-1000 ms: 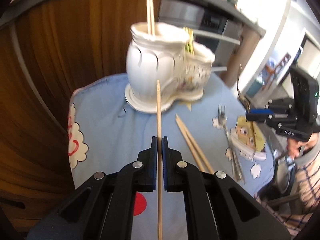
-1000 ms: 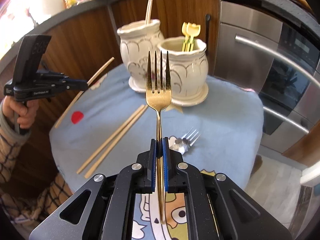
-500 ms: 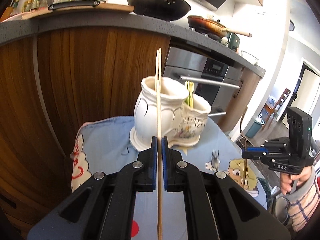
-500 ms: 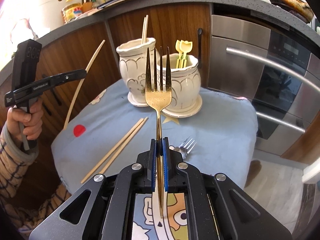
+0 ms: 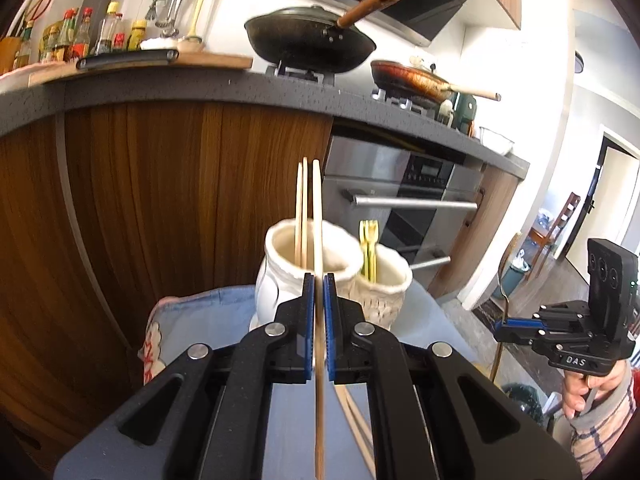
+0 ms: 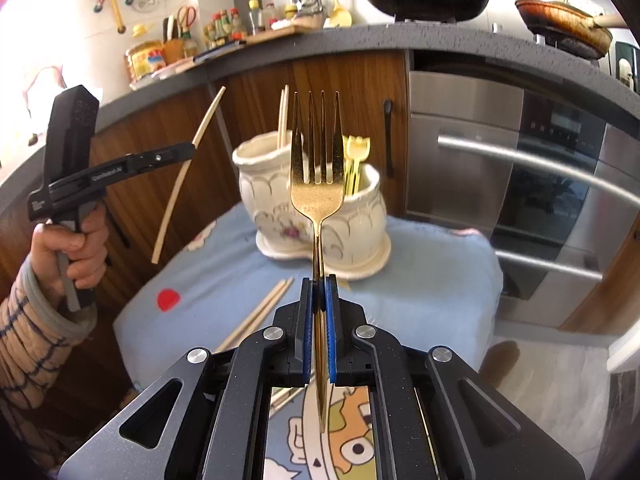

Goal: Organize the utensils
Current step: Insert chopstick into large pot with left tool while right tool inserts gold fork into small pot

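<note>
My left gripper [image 5: 319,280] is shut on a wooden chopstick [image 5: 317,216], held upright in front of the left pot of a white ceramic double holder [image 5: 308,252] that has two chopsticks [image 5: 301,208] in it. In the right wrist view the left gripper [image 6: 188,148] is up and left of the holder [image 6: 312,200]. My right gripper [image 6: 319,284] is shut on a gold fork [image 6: 318,160], tines up, in front of the right pot with yellow utensils [image 6: 354,156]. The right gripper also shows in the left wrist view [image 5: 500,324].
The holder stands on a table under a blue cartoon cloth [image 6: 420,280]. Two loose chopsticks [image 6: 260,312] lie on the cloth. Behind are wooden cabinet fronts [image 5: 160,200], an oven [image 6: 520,200] and a counter with pans [image 5: 312,40].
Both grippers have risen with their utensils. My left gripper has tilted up and moved closer to the holder, with its chopstick now level with the pot's rim. The fork rose too.
</note>
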`<state>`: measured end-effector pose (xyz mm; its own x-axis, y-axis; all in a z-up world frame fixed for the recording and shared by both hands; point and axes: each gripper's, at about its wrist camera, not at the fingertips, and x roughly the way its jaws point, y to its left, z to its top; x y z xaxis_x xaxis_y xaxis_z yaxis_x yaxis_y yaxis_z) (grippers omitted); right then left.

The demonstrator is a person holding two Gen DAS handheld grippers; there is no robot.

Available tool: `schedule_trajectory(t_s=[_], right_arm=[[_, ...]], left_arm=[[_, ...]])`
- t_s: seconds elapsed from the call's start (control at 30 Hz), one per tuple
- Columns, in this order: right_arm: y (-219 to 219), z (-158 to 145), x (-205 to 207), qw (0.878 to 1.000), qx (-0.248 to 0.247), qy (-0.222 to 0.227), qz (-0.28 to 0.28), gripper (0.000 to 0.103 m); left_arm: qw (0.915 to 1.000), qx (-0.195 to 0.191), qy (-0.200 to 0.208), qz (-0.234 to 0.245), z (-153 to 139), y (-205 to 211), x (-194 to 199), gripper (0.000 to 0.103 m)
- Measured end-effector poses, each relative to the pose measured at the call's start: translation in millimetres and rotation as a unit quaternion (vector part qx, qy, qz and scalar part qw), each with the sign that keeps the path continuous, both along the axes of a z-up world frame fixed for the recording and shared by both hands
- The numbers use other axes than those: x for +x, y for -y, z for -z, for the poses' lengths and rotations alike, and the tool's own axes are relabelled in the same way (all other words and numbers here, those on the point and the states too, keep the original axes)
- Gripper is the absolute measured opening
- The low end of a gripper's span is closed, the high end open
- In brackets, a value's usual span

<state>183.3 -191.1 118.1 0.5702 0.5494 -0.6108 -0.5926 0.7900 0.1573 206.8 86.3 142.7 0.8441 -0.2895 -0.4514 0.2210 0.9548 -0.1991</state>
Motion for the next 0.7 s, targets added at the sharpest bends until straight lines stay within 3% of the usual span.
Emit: schedule_trajectory(t_s=[0.7], right_arm=[[-26, -66, 67, 0.995, 0.079, 0.055, 0.002, 0.007]], left_arm=[[0.9952, -0.014, 0.089, -0.039, -58, 8, 65, 0.004]])
